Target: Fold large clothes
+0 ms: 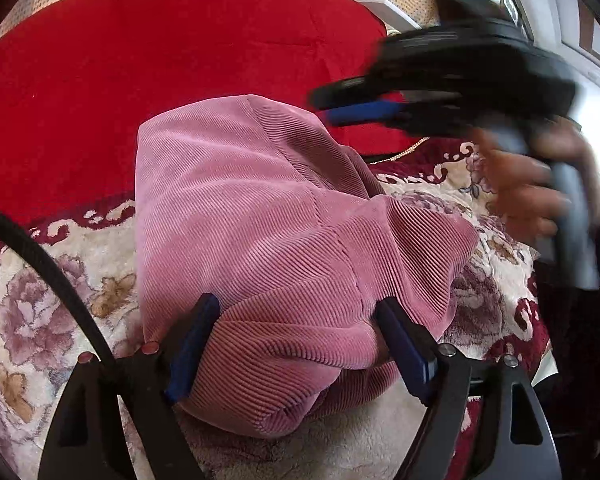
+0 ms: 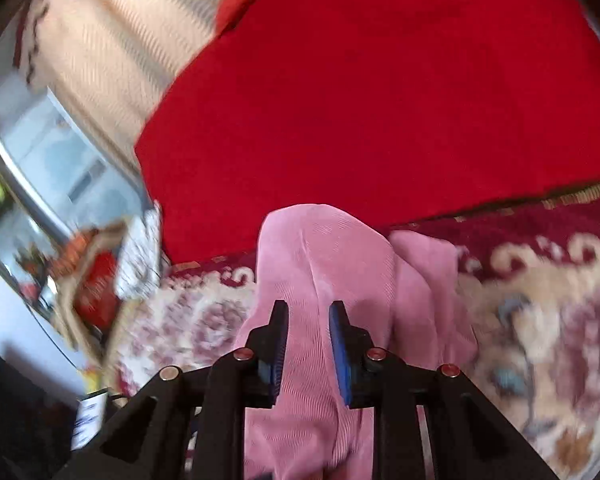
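A pink corduroy garment lies folded into a thick bundle on a floral bedspread. My left gripper straddles the bundle's near end; its jaws stand wide and the cloth bulges between the blue pads. My right gripper, blurred, hangs above the garment's far right side, held by a person's hand. In the right wrist view the right gripper has a narrow gap between its jaws. The pink garment lies below and beyond it, not pinched.
A large red blanket covers the bed behind the garment, also seen as the red blanket. The floral bedspread extends right. A black cable arcs at the left. A window and cluttered ledge lie to the left.
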`<state>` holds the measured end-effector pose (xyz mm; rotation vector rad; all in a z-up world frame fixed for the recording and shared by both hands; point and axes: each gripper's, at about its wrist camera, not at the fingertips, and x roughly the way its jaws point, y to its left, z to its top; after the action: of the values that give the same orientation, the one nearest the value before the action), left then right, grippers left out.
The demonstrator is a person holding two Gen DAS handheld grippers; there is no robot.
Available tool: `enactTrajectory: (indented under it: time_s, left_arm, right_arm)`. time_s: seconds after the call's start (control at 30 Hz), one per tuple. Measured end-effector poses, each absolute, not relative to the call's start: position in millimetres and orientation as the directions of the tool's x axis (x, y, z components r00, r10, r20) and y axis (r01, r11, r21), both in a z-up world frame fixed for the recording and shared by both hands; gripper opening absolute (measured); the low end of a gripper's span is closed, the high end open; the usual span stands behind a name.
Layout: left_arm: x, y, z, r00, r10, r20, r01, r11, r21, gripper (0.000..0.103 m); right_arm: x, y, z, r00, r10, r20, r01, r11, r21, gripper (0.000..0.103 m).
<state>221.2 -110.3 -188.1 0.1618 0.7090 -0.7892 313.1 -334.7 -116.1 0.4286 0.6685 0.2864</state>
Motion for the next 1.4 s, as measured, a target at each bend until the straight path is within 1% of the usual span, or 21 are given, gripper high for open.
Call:
enactTrajectory:
  time_s: [0.07,0.1,0.17,0.23,0.33,0.47,0.53,0.6,0.7,0.73,0.77,0.8,0.83,0.87,0.93,1.03,1.13,1.2,1.33,1.37,1.4]
  left_arm:
    - [219.5,-109.9,-187.5,0.489,-0.594,-0.638,0.706,0.7,-0.11,0.081]
    - [218.6,-109.8,-187.2,0.486,-0.599,-0.636,0.714,0.692,-0.107,0.081]
    - [214.9,-111.4,-185.6,0.484,-0.603,-0.634,0.729,0.678,-0.089,0.081]
    - [214.2,-111.8,-185.4,0.481,-0.602,-0.637,0.736,0.672,-0.08,0.081]
    - [216.9,-104.7,-184.0,0.459,-0.622,-0.635,0.734,0.668,-0.123,0.081]
    - [213.0,-102.8,-183.4,0.467,-0.62,-0.631,0.733,0.67,-0.116,0.081]
    - [212.8,-103.0,-183.0,0.467,-0.623,-0.627,0.73,0.672,-0.123,0.081]
    - [211.3,-103.8,-183.0,0.471,-0.622,-0.626,0.729,0.674,-0.121,0.081]
    - [208.2,-102.6,-183.9,0.476,-0.619,-0.624,0.727,0.677,-0.116,0.081]
    - [206.7,-102.2,-183.7,0.475,-0.62,-0.625,0.73,0.674,-0.114,0.081]
    - [204.8,-101.1,-182.4,0.467,-0.626,-0.625,0.74,0.664,-0.112,0.081]
    - [202.8,-98.4,-181.7,0.452,-0.639,-0.622,0.753,0.647,-0.117,0.081]
    - [200.6,-93.4,-175.1,0.432,-0.664,-0.61,0.771,0.623,-0.131,0.081]
    - [198.2,-86.7,-168.7,0.411,-0.692,-0.593,0.784,0.6,-0.156,0.081]
    - [195.9,-63.4,-155.1,0.354,-0.765,-0.539,0.801,0.545,-0.248,0.081]
    - [203.2,-28.5,-145.5,0.362,-0.805,-0.471,0.771,0.542,-0.334,0.082]
    - [230.7,-10.7,-156.0,0.364,-0.806,-0.466,0.667,0.575,-0.473,0.082]
    - [243.7,-10.8,-162.9,0.36,-0.805,-0.472,0.611,0.586,-0.533,0.082]
    - [251.4,-20.8,-163.0,0.365,-0.824,-0.433,0.58,0.565,-0.587,0.082]
    - [251.5,-25.5,-163.7,0.373,-0.816,-0.441,0.578,0.576,-0.578,0.082]
    - [251.9,-34.8,-166.1,0.381,-0.794,-0.474,0.577,0.605,-0.549,0.082]
  right_arm:
    - [344.2,-328.4,-126.4,0.742,0.324,-0.587,-0.074,0.91,0.408,0.023]
    - [365.0,-330.5,-141.8,0.72,0.249,-0.648,-0.005,0.936,0.353,0.021]
    - [395.6,-337.1,-181.9,0.64,0.182,-0.747,0.065,0.955,0.288,0.014]
    - [396.4,-337.7,-191.0,0.664,0.196,-0.721,0.045,0.953,0.3,0.013]
    - [379.5,-335.7,-178.3,0.693,0.173,-0.7,0.059,0.954,0.295,0.014]
    - [336.5,-344.6,-151.9,0.733,0.243,-0.636,0.026,0.924,0.382,0.019]
    - [313.1,-342.5,-138.4,0.754,0.298,-0.586,-0.037,0.909,0.414,0.02]
    - [288.3,-325.0,-126.9,0.751,0.36,-0.554,-0.134,0.904,0.406,0.02]
    - [273.8,-298.0,-132.0,0.705,0.39,-0.592,-0.183,0.907,0.38,0.02]
    - [272.0,-293.8,-139.8,0.688,0.372,-0.623,-0.165,0.916,0.365,0.02]
    - [269.6,-291.3,-155.9,0.664,0.333,-0.67,-0.132,0.934,0.333,0.018]
    - [270.1,-291.4,-165.6,0.651,0.318,-0.689,-0.118,0.939,0.322,0.016]
    - [266.8,-296.5,-180.6,0.646,0.314,-0.696,-0.102,0.939,0.328,0.014]
    - [261.2,-304.9,-188.7,0.656,0.329,-0.679,-0.092,0.928,0.361,0.014]
    - [253.9,-322.2,-196.7,0.666,0.345,-0.662,-0.05,0.906,0.421,0.014]
    - [249.5,-323.3,-201.5,0.675,0.317,-0.666,-0.037,0.916,0.399,0.013]
    - [254.1,-315.9,-205.4,0.689,0.302,-0.659,-0.043,0.925,0.378,0.013]
    - [252.5,-309.6,-209.9,0.703,0.282,-0.653,-0.048,0.935,0.352,0.013]
    - [248.7,-309.5,-207.1,0.72,0.275,-0.637,-0.05,0.936,0.348,0.014]
    - [248.2,-309.5,-207.5,0.723,0.277,-0.633,-0.054,0.936,0.347,0.014]
    - [247.5,-313.0,-206.6,0.724,0.278,-0.631,-0.057,0.936,0.347,0.014]
